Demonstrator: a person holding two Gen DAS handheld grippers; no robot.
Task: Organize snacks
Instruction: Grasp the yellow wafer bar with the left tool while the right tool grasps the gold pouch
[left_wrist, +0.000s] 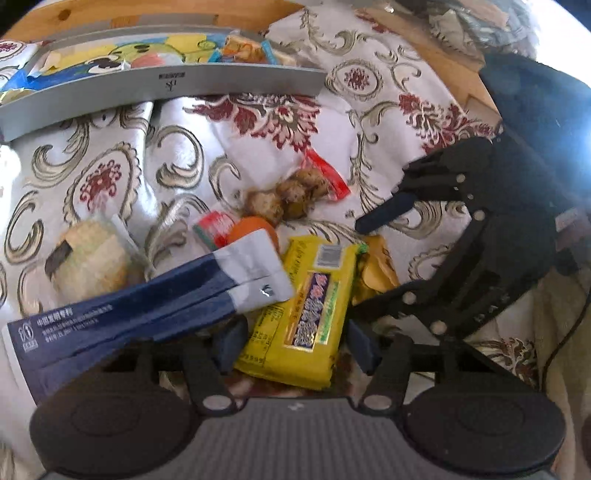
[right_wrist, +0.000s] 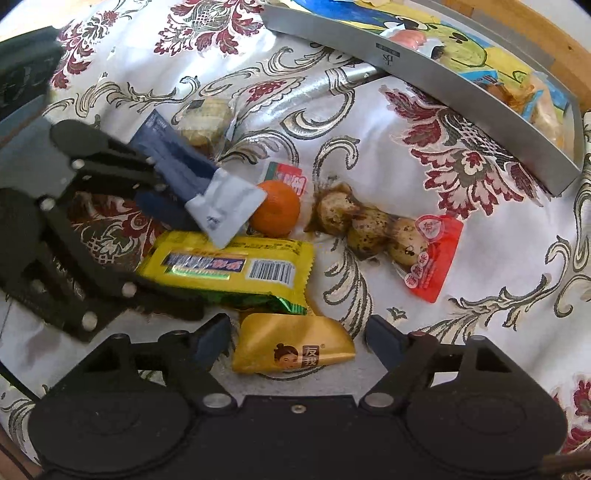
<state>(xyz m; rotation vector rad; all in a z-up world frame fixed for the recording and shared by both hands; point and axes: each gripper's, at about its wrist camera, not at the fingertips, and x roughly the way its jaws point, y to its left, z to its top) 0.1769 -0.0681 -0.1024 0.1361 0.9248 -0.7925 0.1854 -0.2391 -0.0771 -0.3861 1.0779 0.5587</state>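
Note:
My left gripper (left_wrist: 295, 341) is open and straddles a yellow snack bar (left_wrist: 306, 295), its blue pads close to the bar's long edges. A blue-and-white sachet (left_wrist: 147, 306) lies tilted across its left finger. My right gripper (right_wrist: 297, 339) is open, with a gold packet (right_wrist: 291, 349) lying flat between its fingers, untouched. Beyond the yellow snack bar (right_wrist: 229, 267) sit a mandarin (right_wrist: 277, 212), a small red-and-green candy (right_wrist: 290, 177) and a red pack of speckled eggs (right_wrist: 388, 236). A wrapped round pastry (left_wrist: 92, 258) lies at the left.
A grey tray (left_wrist: 166, 79) with several colourful packets stands at the far side of the patterned cloth (left_wrist: 110, 155); in the right wrist view the grey tray (right_wrist: 424, 74) is at the upper right. A dark blue object (left_wrist: 528, 92) sits at the far right, by the wooden table edge.

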